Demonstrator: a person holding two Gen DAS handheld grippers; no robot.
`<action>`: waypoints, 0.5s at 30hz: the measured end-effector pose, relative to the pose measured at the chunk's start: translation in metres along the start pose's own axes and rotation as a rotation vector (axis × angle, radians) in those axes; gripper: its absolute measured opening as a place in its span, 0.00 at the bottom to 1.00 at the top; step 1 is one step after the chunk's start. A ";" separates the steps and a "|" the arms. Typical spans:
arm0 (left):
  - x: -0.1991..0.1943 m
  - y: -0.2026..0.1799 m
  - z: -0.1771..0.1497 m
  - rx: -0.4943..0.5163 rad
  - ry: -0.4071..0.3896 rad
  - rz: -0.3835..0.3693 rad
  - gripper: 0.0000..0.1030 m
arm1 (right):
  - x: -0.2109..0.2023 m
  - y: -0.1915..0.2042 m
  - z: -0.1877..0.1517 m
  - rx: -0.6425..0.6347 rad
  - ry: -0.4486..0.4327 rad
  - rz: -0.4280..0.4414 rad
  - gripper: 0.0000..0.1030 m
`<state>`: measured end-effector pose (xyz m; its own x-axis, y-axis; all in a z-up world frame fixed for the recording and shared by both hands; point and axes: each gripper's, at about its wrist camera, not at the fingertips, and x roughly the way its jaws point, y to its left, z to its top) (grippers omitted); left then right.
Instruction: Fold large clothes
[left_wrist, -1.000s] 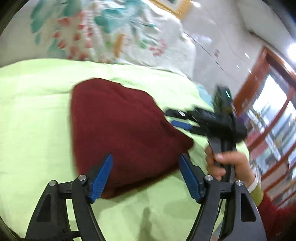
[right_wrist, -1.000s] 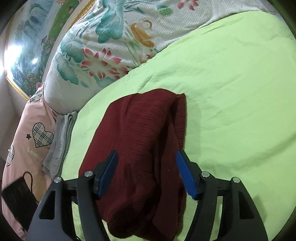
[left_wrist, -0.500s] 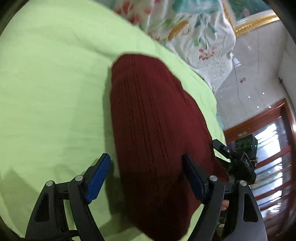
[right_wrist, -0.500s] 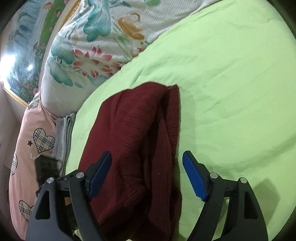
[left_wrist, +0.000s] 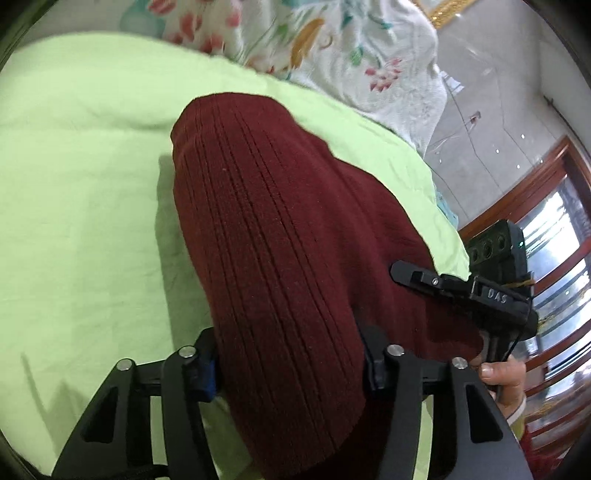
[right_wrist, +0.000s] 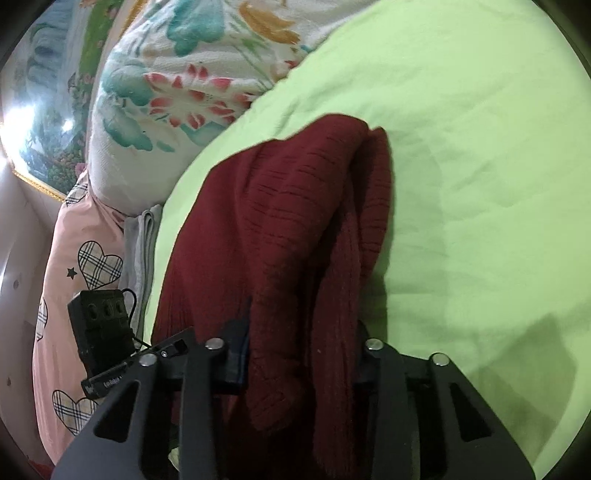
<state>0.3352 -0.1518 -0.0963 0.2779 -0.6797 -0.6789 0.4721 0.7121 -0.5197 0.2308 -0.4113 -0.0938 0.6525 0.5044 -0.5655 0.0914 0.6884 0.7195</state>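
Observation:
A dark red ribbed knit sweater (left_wrist: 266, 229) lies folded into a long bundle on the light green bedsheet (left_wrist: 81, 206). My left gripper (left_wrist: 291, 365) is shut on the sweater's near end, the cloth bulging between and over its fingers. In the right wrist view the sweater (right_wrist: 295, 229) runs away from me, and my right gripper (right_wrist: 303, 358) is shut on its near edge. The right gripper's body (left_wrist: 476, 295) shows at the right of the left wrist view; the left gripper's body (right_wrist: 107, 336) shows at lower left of the right wrist view.
A floral quilt (right_wrist: 192, 81) is heaped at the head of the bed, also in the left wrist view (left_wrist: 332, 48). A pink heart-print pillow (right_wrist: 74, 280) and a grey folded cloth (right_wrist: 142, 240) lie beside it. The bed edge, floor and wooden door frame (left_wrist: 524, 184) are at right.
Both grippers moved in onto the sweater's near end and went from open to shut on the cloth, which now bulges between the fingers.

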 end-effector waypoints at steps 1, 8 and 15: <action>-0.008 -0.002 -0.004 0.011 -0.014 0.008 0.51 | -0.001 0.007 -0.002 -0.005 -0.008 0.011 0.33; -0.099 0.015 -0.041 0.000 -0.097 0.097 0.49 | 0.030 0.075 -0.032 -0.125 0.047 0.113 0.32; -0.174 0.052 -0.081 -0.042 -0.132 0.197 0.50 | 0.087 0.117 -0.067 -0.144 0.135 0.221 0.31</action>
<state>0.2439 0.0176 -0.0469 0.4698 -0.5422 -0.6967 0.3638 0.8379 -0.4068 0.2477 -0.2513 -0.0858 0.5376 0.7087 -0.4568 -0.1559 0.6160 0.7722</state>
